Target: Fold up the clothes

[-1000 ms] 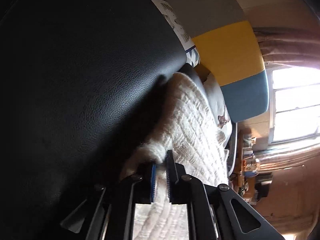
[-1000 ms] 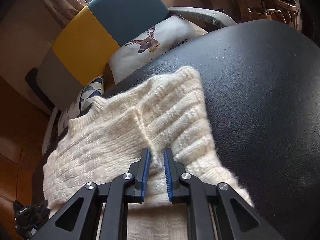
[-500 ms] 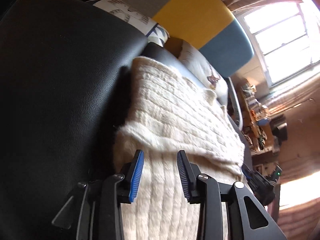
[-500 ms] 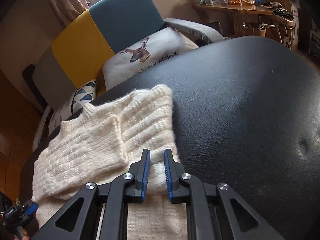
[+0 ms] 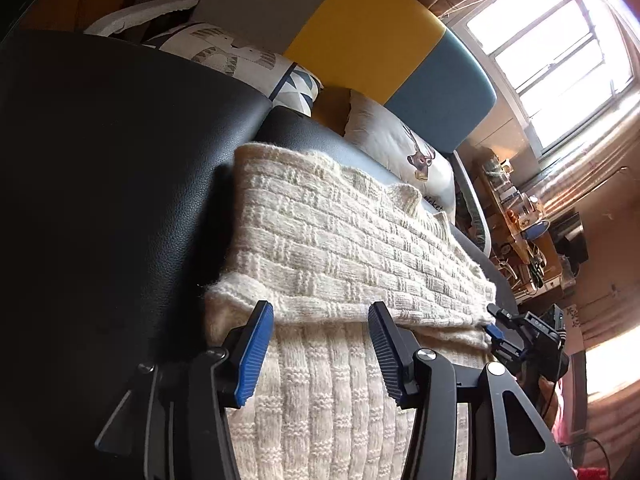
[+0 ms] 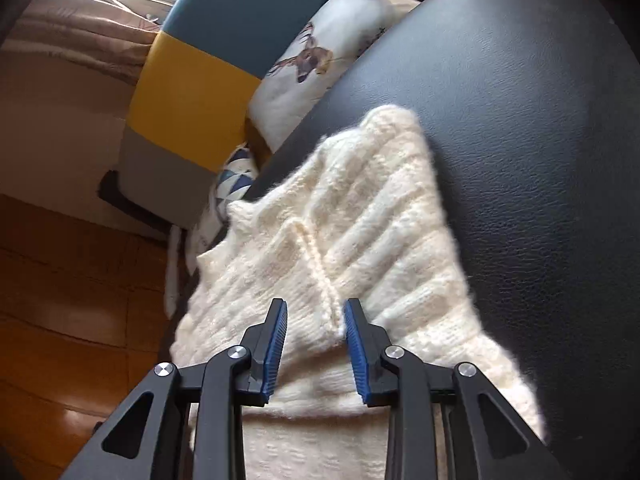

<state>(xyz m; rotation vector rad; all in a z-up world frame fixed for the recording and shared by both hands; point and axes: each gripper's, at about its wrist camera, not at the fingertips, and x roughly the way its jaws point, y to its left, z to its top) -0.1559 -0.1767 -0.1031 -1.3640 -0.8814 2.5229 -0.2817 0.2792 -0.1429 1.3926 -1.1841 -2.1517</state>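
Note:
A cream knitted sweater point(image 5: 340, 248) lies on a black leather surface point(image 5: 104, 184), its far part folded back over the near part. My left gripper point(image 5: 320, 320) is open just short of the fold's near edge, nothing between its blue pads. In the right wrist view the same sweater point(image 6: 352, 240) shows a folded sleeve seam running toward the camera. My right gripper point(image 6: 316, 320) is open, its fingers either side of that seam and not closed on it. The right gripper point(image 5: 520, 340) also shows at the sweater's far corner in the left wrist view.
Behind the black surface point(image 6: 540, 140) stands a chair with grey, yellow and teal panels point(image 5: 380, 48), holding a deer-print cushion point(image 5: 404, 156) and a patterned cushion point(image 5: 240, 60). A cluttered shelf point(image 5: 516, 216) sits under the window. Wooden floor point(image 6: 72, 300) lies left.
Both grippers were shut on the sweater a second ago; the left let go first, then the right. Both now stand open, with the folded layer left lying on the sweater.

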